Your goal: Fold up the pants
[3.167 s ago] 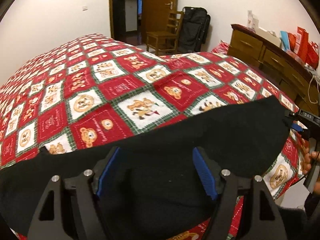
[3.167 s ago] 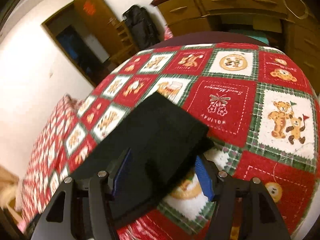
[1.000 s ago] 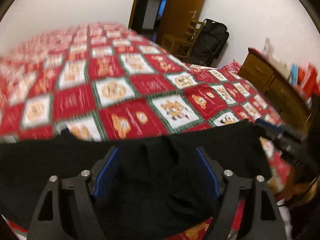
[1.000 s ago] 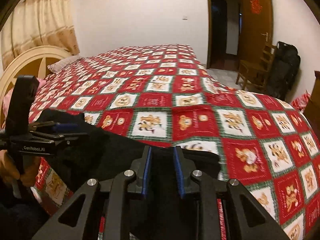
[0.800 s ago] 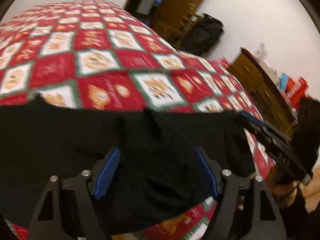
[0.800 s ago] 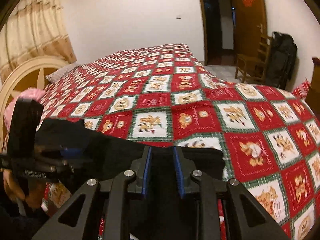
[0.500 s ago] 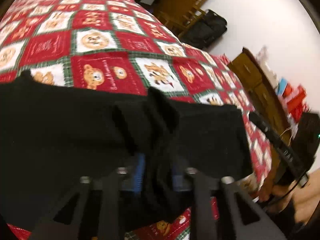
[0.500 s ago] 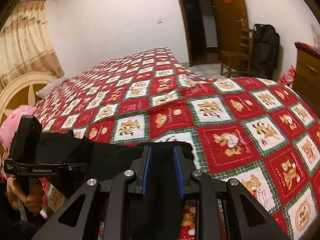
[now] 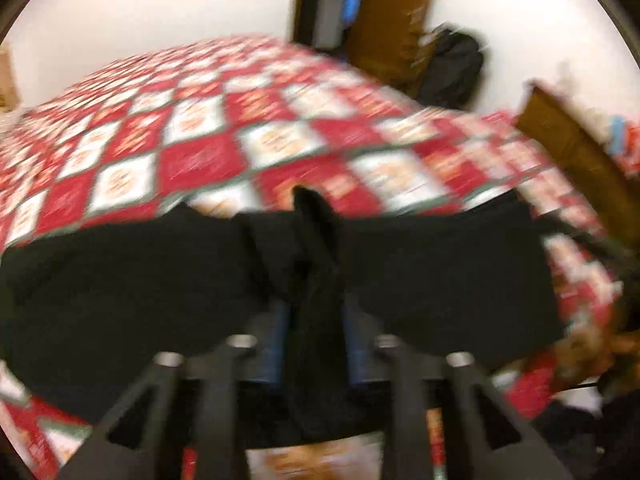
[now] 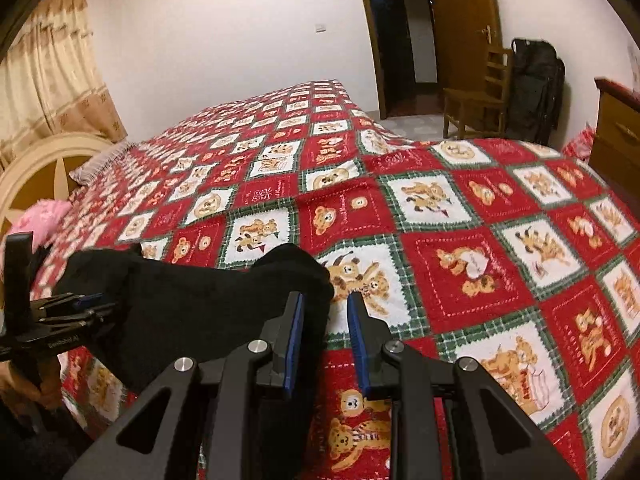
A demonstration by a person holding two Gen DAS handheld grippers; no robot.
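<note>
- Left wrist view: heavy motion blur is seen across the whole frame, so fine detail cannot be made out.
- The black two-finger left gripper with blue pads is seen clenched on a raised ridge of the black fabric pants, the cloth being pinched between its jaws and standing up in a peak above them.
- The pants are spread in a wide dark band across the near edge of the red, white and green teddy-bear patterned quilt, on the bed.
- A brown wooden dresser is seen at the right, and a black bag beside a brown wooden door at the back.

- Right wrist view: the black two-finger right gripper with blue pads is seen released, with a gap between its jaws through which the quilt shows.
- The folded end of the pants lies just beside and against the left-hand finger, not between the two.
- The pants are stretched leftward along the near edge of the bed, where the left gripper is seen closed on the far end of the fabric.
- A brown wooden chair, a cream curved headboard and a pink pillow are also seen.
</note>
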